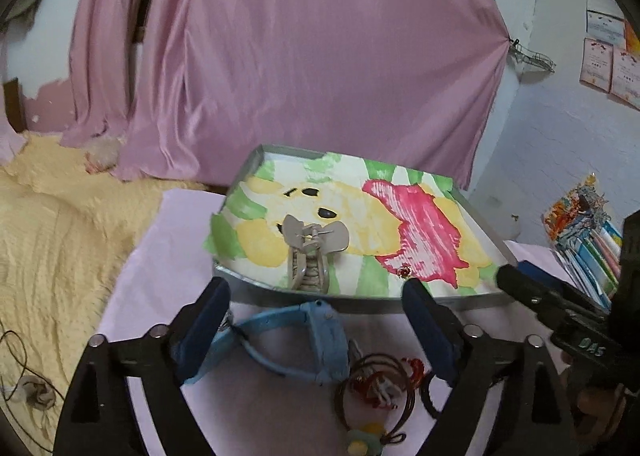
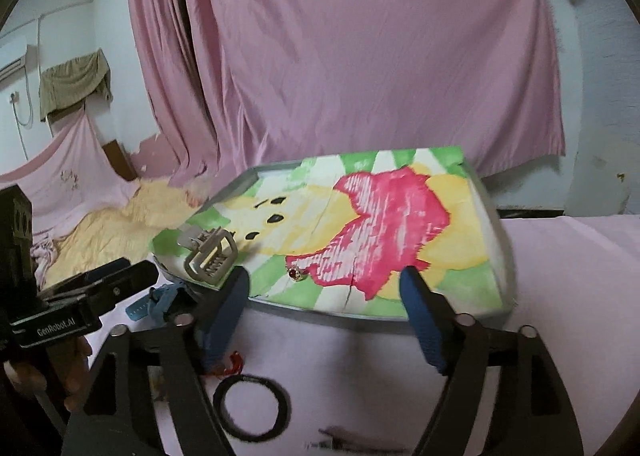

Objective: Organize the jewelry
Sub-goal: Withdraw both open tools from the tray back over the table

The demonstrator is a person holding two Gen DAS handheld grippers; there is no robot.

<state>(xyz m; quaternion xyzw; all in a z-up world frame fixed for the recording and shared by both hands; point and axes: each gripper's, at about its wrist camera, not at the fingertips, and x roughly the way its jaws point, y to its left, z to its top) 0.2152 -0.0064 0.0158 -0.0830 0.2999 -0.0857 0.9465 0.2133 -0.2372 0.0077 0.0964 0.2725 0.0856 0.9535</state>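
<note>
Both tongs empty and spread wide: left tongs [image 1: 316, 302] hang over the loose pile on the desk [image 1: 168, 240], right tongs [image 2: 324, 288] sit at the near rim of the tray [image 2: 360, 318]. Already in the tray, on the painted paper liner: grey claw clip [image 1: 310, 252] near the left front, small red-stone ring [image 1: 405, 272] just by the front edge. Still out on the pink cloth: blue strap piece [image 1: 304, 332], brown hair ties with a red charm [image 1: 376, 380], a black ring-shaped band [image 2: 251, 406]. Looks like mid-sort, between picks. Next move probably: left tongs drop and close on the blue strap, which lies right between the fingers; it's floppy, so grab the thick middle, lift clear of the rim, release inside.
</note>
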